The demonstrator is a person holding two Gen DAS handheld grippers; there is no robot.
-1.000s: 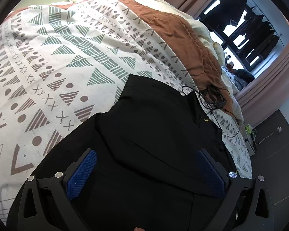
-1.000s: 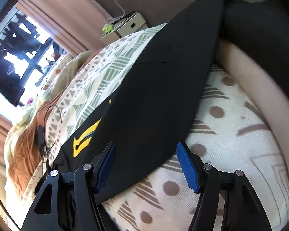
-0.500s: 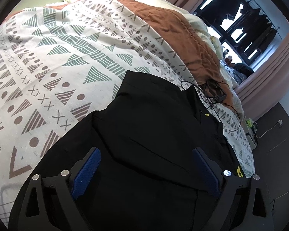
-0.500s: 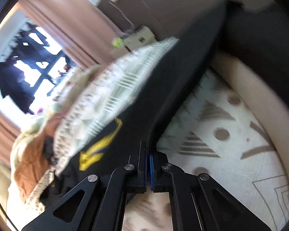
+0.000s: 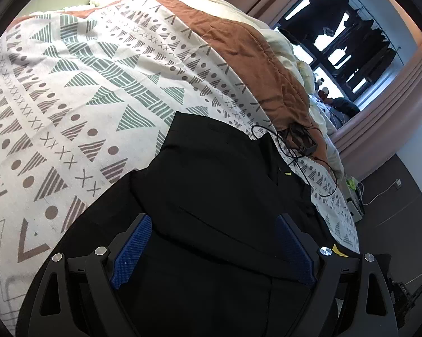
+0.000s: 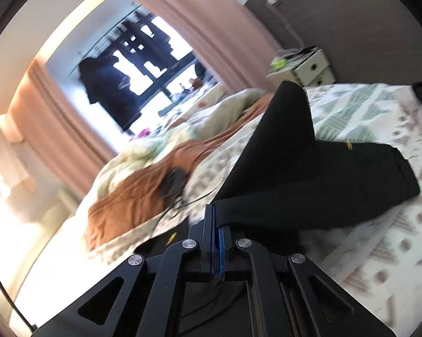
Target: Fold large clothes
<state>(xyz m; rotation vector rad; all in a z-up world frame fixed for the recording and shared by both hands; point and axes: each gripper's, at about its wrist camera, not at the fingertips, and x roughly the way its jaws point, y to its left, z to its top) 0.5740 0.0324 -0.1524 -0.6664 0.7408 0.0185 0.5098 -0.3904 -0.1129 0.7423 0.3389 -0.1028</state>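
A large black garment [image 5: 211, 185] with small yellow marks lies on a bed with a patterned cover [image 5: 70, 84]. My left gripper [image 5: 213, 247] is open and hovers just above the garment, its blue pads on either side of a fold. My right gripper [image 6: 217, 224] is shut on an edge of the black garment [image 6: 309, 174] and holds it lifted above the bed, so the cloth hangs in a raised, tented flap.
A brown and cream duvet [image 5: 253, 50] is bunched at the far side of the bed. A black cable with a charger [image 5: 300, 143] lies by the garment. A white bedside cabinet [image 6: 309, 67] stands by the dark wall. Curtains frame a window [image 6: 143, 64].
My right gripper closed on the garment's edge and has lifted and swung it up over the bed. My left gripper stayed open and shifted slightly forward over the garment.
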